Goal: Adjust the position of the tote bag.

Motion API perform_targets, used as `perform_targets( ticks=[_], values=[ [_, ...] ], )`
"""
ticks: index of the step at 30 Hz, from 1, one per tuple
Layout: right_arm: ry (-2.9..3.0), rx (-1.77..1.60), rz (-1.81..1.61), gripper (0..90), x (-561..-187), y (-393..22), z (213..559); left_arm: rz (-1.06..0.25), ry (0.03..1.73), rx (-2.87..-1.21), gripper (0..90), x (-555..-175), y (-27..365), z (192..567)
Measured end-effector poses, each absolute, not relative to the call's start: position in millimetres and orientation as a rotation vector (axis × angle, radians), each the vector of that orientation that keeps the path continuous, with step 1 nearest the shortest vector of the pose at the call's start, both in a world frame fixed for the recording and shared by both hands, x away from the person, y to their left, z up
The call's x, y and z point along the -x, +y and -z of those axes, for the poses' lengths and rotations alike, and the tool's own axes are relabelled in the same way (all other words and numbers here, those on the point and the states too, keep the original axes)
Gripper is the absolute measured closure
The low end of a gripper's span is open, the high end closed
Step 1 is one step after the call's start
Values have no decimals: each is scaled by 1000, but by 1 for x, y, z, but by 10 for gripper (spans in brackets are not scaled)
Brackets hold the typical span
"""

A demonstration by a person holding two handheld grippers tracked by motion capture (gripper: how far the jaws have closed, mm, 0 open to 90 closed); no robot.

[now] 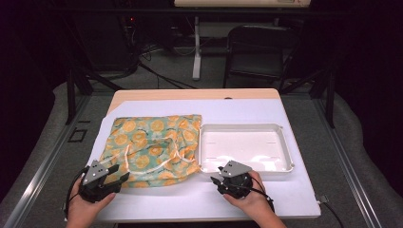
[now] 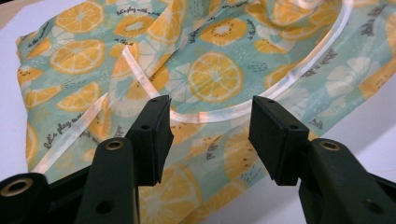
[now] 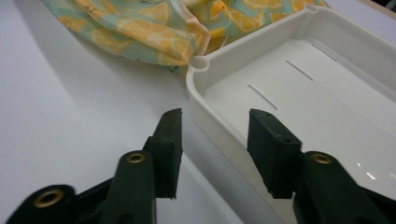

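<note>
Two hands are coming in from the near edge of the white table, each carrying a gripper. On the person's left, the left gripper is hovering at the near edge of a fruit-print cloth bag, its jaws standing wide apart with nothing between them; in the left gripper view the pale ribbon handle is looping across the fabric just beyond the open jaws. On the other side, the right gripper is sitting released as well, its jaws straddling the near wall of a white plastic tray without pressing on it, as the right gripper view is showing.

Judging by its folds and rumples, the bag is looking thin, light and limp: it will likely sag and bunch when lifted, and the slick-looking ribbon may slide between the pads. Taking hold at the ribbon loop, or pinching a doubled fold near the hem, seems the safer choice. The tray is looking rigid and light, so it may skid if nudged.

Farther out, the bag is lying flat on the left half of the table, its right edge touching the tray's left wall. Nothing is lying in the tray; whether the bag is holding anything cannot be told.
</note>
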State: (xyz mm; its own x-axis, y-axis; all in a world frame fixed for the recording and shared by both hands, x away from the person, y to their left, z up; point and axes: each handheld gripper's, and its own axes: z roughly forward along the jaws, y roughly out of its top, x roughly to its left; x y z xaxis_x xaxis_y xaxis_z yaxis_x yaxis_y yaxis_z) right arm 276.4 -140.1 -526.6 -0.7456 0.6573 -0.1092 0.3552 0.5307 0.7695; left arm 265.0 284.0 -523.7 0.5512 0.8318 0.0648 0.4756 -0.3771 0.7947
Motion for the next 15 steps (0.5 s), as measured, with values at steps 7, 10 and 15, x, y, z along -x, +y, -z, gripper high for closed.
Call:
perform_targets(
  ticks=[7,10,15],
  values=[
    [2419,-831,-1158,603,-278,-141,530,-595,1037,-1994,513,-264,290,521],
    [2409,-826,-1176,616,-278,-140,531,-591,1043,-2003,513,-264,289,521],
    [2408,-832,-1186,617,-277,-139,531,-592,1031,-2012,518,-262,289,520]
  ],
)
